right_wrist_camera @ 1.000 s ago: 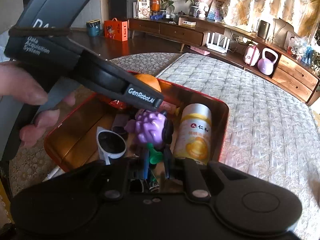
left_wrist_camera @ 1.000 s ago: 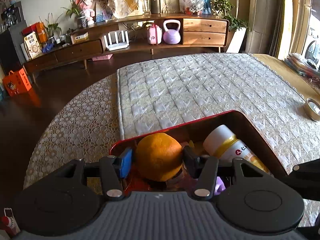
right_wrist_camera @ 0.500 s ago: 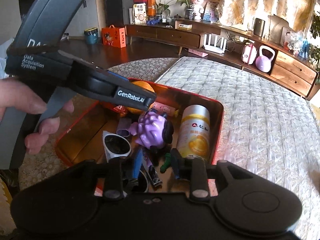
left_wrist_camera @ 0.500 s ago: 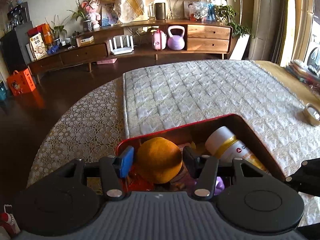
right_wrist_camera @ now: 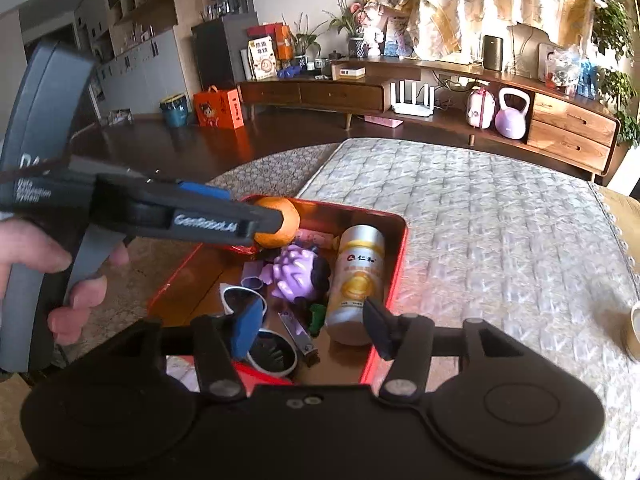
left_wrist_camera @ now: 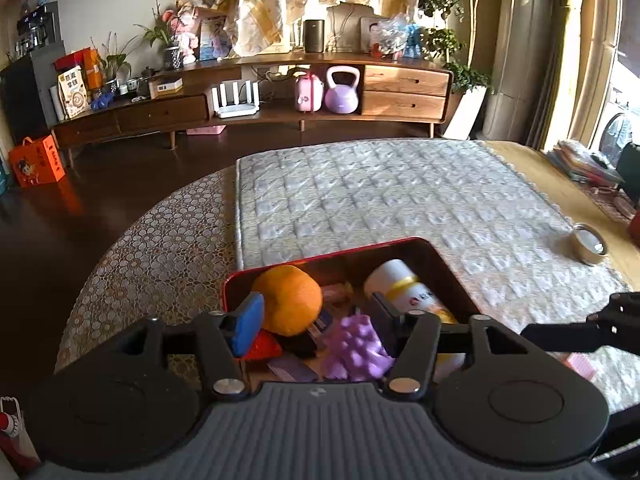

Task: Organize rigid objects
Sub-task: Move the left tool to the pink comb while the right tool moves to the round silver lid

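Quilted mat (right_wrist_camera: pixel 500 216) carries a red tin (right_wrist_camera: pixel 394 264), its near end hidden behind both tools, freshly opened, empty.

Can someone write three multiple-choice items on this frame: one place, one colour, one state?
1. Where does the orange lie?
A. In the red tin
B. On the quilted mat
C. On the floor

2. What colour is the knobbly grape toy?
A. Green
B. Purple
C. White

3. How do the right gripper jaws stand?
A. Shut on the bottle
B. Shut on the toy
C. Open, holding nothing

Answers:
1 A, it sits at the tin's far corner.
2 B, it is purple in both views.
3 C, the jaws stand apart above the tin, having just been opening, nothing pressed between them.
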